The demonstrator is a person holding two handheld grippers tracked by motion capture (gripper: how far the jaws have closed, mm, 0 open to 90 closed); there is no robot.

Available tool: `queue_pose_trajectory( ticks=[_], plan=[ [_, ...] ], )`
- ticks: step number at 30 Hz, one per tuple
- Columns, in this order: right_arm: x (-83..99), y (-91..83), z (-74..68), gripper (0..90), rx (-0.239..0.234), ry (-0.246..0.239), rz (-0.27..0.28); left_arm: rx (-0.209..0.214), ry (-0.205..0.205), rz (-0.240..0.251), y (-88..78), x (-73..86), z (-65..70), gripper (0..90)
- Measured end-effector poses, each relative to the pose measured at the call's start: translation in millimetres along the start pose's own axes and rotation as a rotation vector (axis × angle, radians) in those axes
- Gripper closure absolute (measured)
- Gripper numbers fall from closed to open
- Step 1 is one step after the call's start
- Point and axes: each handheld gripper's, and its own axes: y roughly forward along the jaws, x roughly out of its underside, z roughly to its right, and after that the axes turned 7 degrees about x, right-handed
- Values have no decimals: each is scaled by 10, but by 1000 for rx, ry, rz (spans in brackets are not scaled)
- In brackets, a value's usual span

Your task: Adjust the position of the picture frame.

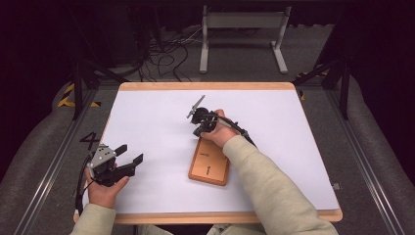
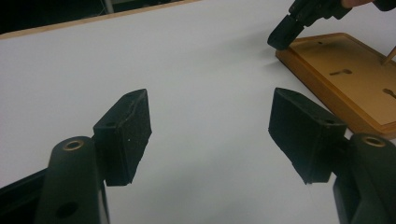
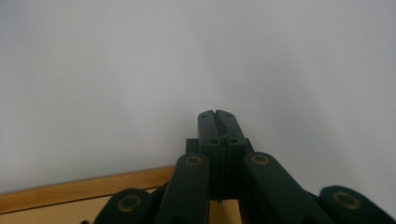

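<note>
A white tabletop point(image 1: 147, 127) with a light wooden edge stands on a grey floor point(image 1: 372, 147) — the room beyond is dark. Behind it sit a grey metal frame point(image 1: 242, 29) and a tangle of black cables point(image 1: 166, 54) — yellow-black tape point(image 1: 66, 95) marks the floor at left.

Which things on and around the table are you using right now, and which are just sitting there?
In use:
- flat orange-brown wooden board with keyhole slots, lying on the white table top
- right hand-held gripper, jaws closed, at the board's far end
- left hand-held gripper, jaws open, off to the left

Just sitting there:
- grey metal stand on the floor
- black cables on the floor
</note>
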Motion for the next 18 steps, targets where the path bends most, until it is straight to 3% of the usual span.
queue_pose_trajectory(
  ticks=[4,6,9,14,18],
  plan=[
    [-20,66,-3,900,9,-12,-31,-7,-6,-4,-32,25,-13,298],
    [-59,88,-65,900,49,-50,-64,-7,-7,-1,-36,30,-18,300],
    [-94,91,-86,900,69,-74,-99,-3,3,-3,-25,23,0,300],
    [-26,42,-76,900,99,-69,-153,12,13,-4,18,3,23,300],
    [123,-32,-25,900,92,-34,-166,24,17,-1,77,-17,53,307]
  ],
)
